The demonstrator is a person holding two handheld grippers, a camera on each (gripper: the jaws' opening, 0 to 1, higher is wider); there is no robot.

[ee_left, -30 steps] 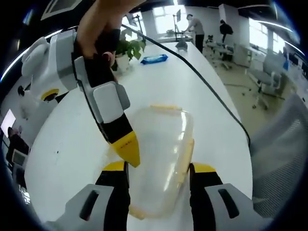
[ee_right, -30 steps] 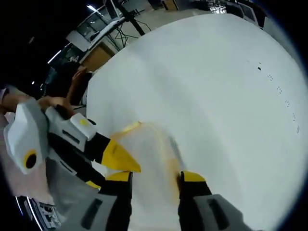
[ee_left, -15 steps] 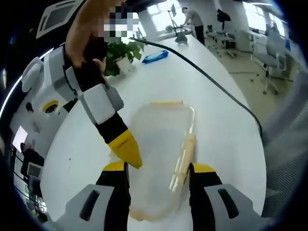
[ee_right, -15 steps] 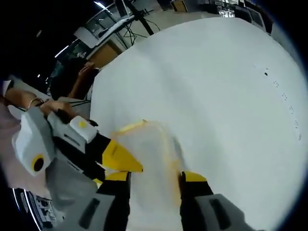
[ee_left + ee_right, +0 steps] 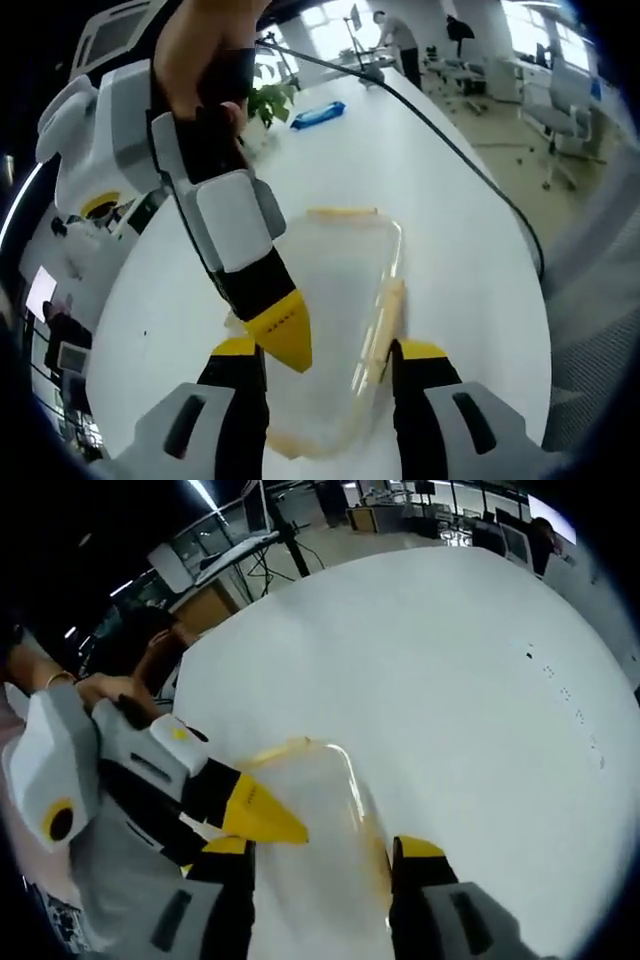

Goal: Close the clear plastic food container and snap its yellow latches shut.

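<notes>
A clear plastic container (image 5: 335, 290) lies on the white table (image 5: 460, 240), its lid on top. One yellow latch (image 5: 340, 213) runs along its far end and another yellow latch (image 5: 388, 312) along its right side. My left gripper (image 5: 330, 350) is open, its jaws standing either side of the container's near end. The right gripper (image 5: 282, 335), held by a hand, reaches in from the upper left with its yellow tip over the lid. In the right gripper view the container (image 5: 315, 820) lies between the open jaws of my right gripper (image 5: 325, 848), and the left gripper (image 5: 262, 818) points in from the left.
A potted plant (image 5: 268, 98) and a blue packet (image 5: 320, 116) sit farther along the table. A black cable (image 5: 450, 150) trails across the tabletop to the right. Office chairs and people stand beyond. A person's hand (image 5: 150, 658) rests at the table's edge.
The right gripper's yellow tip has moved further over the lid toward my left gripper. Its jaws look slightly wider apart. The container has stayed put.
</notes>
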